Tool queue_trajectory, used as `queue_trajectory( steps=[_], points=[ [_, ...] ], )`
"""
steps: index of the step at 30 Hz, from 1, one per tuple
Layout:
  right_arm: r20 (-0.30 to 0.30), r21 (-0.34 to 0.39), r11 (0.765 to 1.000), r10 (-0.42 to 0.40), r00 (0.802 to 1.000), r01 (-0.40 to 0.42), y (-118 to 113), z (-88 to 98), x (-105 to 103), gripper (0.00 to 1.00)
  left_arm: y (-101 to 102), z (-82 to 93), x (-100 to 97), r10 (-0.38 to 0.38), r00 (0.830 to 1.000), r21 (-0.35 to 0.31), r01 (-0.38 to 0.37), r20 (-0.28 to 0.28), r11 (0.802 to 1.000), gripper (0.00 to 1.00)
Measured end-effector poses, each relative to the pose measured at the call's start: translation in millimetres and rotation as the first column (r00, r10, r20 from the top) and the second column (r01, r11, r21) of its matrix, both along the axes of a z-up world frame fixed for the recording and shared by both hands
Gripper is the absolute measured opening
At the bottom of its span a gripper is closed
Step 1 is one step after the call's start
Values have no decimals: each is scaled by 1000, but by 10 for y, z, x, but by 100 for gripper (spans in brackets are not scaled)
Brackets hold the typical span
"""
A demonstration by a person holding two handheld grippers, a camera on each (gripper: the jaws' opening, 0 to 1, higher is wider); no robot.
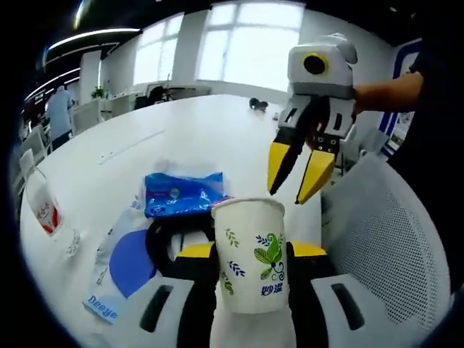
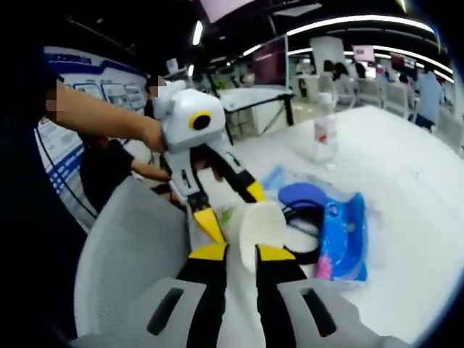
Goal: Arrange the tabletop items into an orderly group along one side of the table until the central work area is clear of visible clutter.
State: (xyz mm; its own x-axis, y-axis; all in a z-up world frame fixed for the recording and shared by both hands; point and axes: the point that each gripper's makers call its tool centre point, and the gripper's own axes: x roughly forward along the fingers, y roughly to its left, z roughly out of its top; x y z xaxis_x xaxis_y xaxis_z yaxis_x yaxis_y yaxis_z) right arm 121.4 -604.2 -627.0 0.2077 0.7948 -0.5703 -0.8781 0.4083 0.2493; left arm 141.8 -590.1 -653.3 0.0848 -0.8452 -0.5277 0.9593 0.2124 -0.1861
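Spillage looked the main risk: the left claw (image 1: 250, 254) gripped the paper cup (image 1: 251, 254) above the white table (image 1: 188, 130), beside the blue tissue pack (image 1: 183, 193), while the right claw (image 1: 300, 174), slightly parted and empty, hovered close enough to knock it.

My left claw (image 1: 250, 254) is clamped on something between its jaws. My right claw (image 1: 301, 170) hangs just above it, jaws parted, a bare forearm (image 1: 384, 90) behind it.

The paper cup (image 1: 251, 254) hides the left claw's (image 1: 250, 250) inner faces.
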Motion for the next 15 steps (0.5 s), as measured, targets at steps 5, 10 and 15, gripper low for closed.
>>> queue_trajectory(
  steps=[5,10,15],
  points=[
    [-4,-13,999,36,999,-36,17,7,-60,0,-69,35,-38,-16,1000,-20,15,-6,1000,37],
    [-8,-5,998,61,998,-61,24,67,-93,0,-119,22,-43,-23,1000,-23,23,-11,999,38],
    [-5,-4,998,58,998,-59,79,150,-67,0,-209,8,-7,-17,1000,-7,16,-11,1000,39]
  ],
)
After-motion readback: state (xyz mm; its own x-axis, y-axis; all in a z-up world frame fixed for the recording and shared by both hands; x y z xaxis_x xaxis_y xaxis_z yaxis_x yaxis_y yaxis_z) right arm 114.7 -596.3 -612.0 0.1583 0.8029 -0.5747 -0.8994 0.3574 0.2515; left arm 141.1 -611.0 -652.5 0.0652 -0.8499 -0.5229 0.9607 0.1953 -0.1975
